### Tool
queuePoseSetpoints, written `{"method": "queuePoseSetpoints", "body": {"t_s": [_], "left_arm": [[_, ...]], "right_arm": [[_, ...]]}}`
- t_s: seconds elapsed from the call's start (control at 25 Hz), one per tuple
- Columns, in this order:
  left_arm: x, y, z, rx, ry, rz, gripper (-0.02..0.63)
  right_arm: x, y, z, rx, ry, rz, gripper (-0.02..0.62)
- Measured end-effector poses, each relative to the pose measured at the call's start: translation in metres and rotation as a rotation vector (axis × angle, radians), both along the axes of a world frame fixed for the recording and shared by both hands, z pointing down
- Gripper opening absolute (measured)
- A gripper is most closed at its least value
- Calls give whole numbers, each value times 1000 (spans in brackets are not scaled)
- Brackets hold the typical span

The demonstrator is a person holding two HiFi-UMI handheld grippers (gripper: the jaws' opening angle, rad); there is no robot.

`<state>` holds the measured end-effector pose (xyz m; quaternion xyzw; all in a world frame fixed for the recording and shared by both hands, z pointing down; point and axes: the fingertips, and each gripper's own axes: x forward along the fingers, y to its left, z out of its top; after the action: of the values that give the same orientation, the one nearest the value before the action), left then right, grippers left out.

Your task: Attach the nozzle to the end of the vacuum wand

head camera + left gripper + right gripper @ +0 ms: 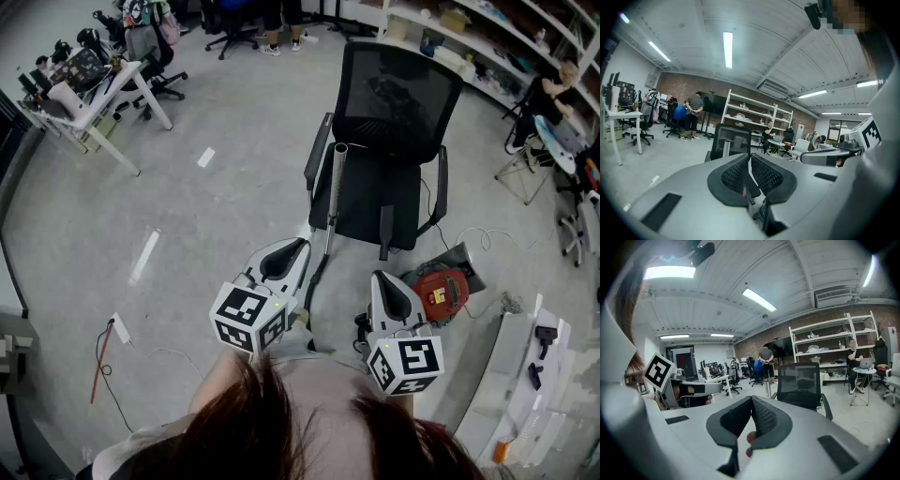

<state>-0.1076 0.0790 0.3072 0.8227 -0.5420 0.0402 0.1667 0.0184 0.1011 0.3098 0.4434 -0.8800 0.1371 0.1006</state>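
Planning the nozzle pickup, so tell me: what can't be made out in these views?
- Nozzle: not identifiable in any view. The dark items on the white bench in the head view are too small to name.
- Vacuum wand, lower part: hidden in both gripper views behind each gripper's own body.
- Dark hose below the wand: in the head view its lower run is covered by the left tongs and the person's body.

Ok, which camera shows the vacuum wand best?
The head view: the wand shows along its length, leaning against the black chair. The left gripper view shows only its upper part, and the right gripper view the same.
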Motion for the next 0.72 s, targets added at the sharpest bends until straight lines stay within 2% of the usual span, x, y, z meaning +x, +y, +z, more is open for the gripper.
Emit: {"method": "queuePoseSetpoints", "body": {"t_s": [0.72], "left_arm": [[-29, -22, 14, -21, 7, 75, 34]], "right_arm": [[-27, -19, 6, -22, -16, 67, 25]]}}
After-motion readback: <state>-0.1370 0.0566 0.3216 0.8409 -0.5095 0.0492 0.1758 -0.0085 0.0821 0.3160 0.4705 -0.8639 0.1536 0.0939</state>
